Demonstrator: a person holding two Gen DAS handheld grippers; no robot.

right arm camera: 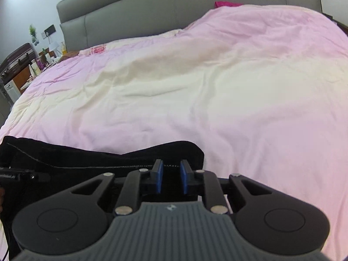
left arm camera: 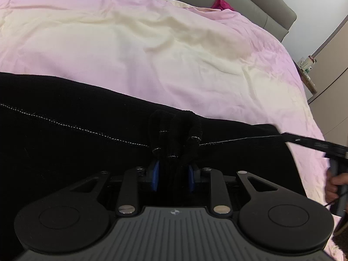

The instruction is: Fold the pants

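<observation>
The pants (left arm camera: 65,134) are black, soft and limp; judged light, they will sag and bunch wherever unsupported. Take hold at a stitched edge, where the layers are thickest. They lie along the near edge of the bed (left arm camera: 152,54), on the pink cover. The left gripper (left arm camera: 173,174) has its fingers narrowed on a gathered bunch of the fabric. The right gripper (right arm camera: 171,178) has its fingers narrow around the stitched edge near the garment's end; contact cannot be confirmed.
</observation>
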